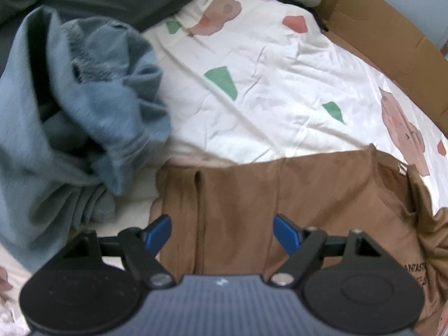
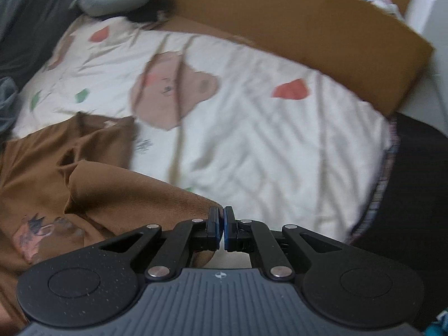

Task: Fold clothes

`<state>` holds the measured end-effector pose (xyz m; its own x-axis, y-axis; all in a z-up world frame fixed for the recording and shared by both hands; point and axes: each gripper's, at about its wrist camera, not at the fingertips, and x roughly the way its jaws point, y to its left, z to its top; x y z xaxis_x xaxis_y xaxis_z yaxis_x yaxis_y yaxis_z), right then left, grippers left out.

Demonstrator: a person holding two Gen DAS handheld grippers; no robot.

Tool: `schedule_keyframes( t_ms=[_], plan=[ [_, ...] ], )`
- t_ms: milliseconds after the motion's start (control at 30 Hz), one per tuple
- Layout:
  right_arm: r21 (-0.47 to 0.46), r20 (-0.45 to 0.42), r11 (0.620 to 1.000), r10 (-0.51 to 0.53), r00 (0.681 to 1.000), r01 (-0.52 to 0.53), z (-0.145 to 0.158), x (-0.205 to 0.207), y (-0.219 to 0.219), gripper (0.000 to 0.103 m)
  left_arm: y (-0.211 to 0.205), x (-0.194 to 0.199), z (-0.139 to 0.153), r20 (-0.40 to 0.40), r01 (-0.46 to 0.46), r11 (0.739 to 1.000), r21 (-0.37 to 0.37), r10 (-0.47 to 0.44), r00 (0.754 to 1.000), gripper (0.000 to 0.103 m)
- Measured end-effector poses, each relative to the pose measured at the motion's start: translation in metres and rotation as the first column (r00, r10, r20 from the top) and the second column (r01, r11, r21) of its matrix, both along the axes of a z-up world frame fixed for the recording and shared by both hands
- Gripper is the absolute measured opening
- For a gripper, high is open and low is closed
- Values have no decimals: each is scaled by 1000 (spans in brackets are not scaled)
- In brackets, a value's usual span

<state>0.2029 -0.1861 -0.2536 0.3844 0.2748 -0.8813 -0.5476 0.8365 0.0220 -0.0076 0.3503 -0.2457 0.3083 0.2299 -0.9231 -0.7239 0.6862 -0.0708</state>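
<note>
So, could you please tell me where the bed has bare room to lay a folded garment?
The bear-print sheet is bare between the brown shirt, the blue sweatshirt and the cardboard box. It is crowded on the left, where the sweatshirt is heaped, and near the grippers, where the shirt lies.

Black two-finger grippers with blue pads

Left gripper and right gripper: ribbed grey bodies, round black discs, silver pivot screws, small white logo
</note>
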Motion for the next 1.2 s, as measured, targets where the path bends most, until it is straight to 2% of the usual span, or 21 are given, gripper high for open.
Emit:
schedule_keyframes(
  t_ms=[267,400,600,967,1200],
  plan=[
    [-102,55,986,-129,990,134,7,21,-47,1,3,25,-1,5,33,999,24,-34,999,82],
    [-162,82,963,-204,976,215,8,27,-75,1,4,33,-1,6,45,998,35,-45,999,82],
    [-201,111,920,-321,940,338,14,26,-115,1,4,42,-3,2,59,997,43,-59,998,82],
    [-223,118,884,-395,911,412,16,11,-146,1,4,54,-4,-5,92,994,65,-92,996,82],
    [-251,96,855,-444,891,453,-1,16,-156,2,7,68,-9,-28,144,984,101,-142,989,81]
  ],
)
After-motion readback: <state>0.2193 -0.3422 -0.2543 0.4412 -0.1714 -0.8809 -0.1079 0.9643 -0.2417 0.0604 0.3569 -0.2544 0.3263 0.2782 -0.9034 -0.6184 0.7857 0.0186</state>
